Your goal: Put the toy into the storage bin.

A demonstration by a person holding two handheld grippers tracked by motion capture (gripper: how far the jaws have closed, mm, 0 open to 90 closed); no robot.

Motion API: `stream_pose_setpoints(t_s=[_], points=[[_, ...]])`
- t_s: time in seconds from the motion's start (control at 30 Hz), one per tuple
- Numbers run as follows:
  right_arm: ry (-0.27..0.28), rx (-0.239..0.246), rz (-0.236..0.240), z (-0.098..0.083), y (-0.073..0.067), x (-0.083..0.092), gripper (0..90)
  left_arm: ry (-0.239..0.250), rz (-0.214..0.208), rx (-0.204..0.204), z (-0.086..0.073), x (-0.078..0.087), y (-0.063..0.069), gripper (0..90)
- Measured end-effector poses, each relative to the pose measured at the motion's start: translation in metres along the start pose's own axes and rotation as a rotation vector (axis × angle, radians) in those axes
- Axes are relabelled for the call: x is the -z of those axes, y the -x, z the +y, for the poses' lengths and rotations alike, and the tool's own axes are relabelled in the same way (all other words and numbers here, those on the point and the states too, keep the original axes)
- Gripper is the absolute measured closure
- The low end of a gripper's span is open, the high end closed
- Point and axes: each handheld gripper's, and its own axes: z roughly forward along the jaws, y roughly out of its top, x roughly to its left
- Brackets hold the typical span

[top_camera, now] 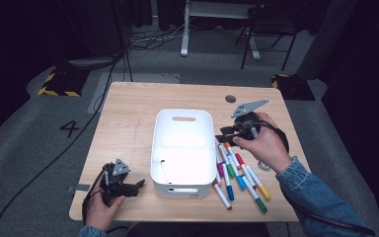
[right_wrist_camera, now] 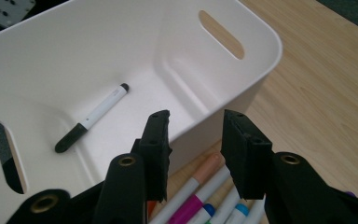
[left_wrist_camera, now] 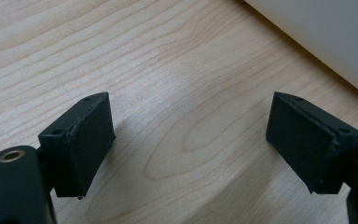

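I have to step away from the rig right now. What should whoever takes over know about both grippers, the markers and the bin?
Left gripper: jaws open, nothing between them, resting on the table left of the white bin.
Right gripper: jaws open with nothing between them, held above the bin's right rim, over the markers.
Done: one black-capped marker lies inside the bin.
Left: the coloured markers lie in a loose bunch on the table right of the bin; they likely go in next, one at a time.
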Motion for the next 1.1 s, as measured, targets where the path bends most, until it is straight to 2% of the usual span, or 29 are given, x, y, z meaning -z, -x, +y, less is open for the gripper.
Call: stream_pose_setpoints(t_s=[0.13, 0.17, 0.27, 0.3, 0.33, 0.5, 0.7, 1.1], points=[[-0.006, -0.032, -0.039, -0.009, 0.019, 0.003, 63.4, 0.000, -0.001, 0.000, 0.000, 0.000, 0.000, 15.3], [-0.004, -0.056, -0.042, -0.011, 0.023, 0.003, 63.5, 0.000, -0.001, 0.000, 0.000, 0.000, 0.000, 15.3], [-0.010, -0.072, -0.063, -0.018, 0.036, 0.002, 64.4, 0.000, -0.001, -0.001, 0.000, 0.000, 0.000, 15.3], [-0.010, -0.072, -0.063, -0.018, 0.036, 0.002, 64.4, 0.000, -0.001, -0.001, 0.000, 0.000, 0.000, 15.3], [-0.016, -0.089, -0.078, -0.023, 0.044, 0.001, 64.7, -0.001, -0.001, -0.001, 0.000, 0.000, 0.000, 15.3], [-0.044, -0.105, -0.113, -0.034, 0.062, -0.006, 65.6, 0.000, -0.003, -0.001, 0.000, 0.000, 0.000, 15.3], [-0.076, -0.158, -0.152, -0.053, 0.085, -0.019, 66.1, -0.002, -0.008, 0.000, 0.000, -0.001, 0.000, 15.3], [-0.124, -0.227, -0.214, -0.086, 0.114, -0.040, 64.6, -0.005, -0.015, -0.008, 0.001, -0.001, -0.002, 15.3]])
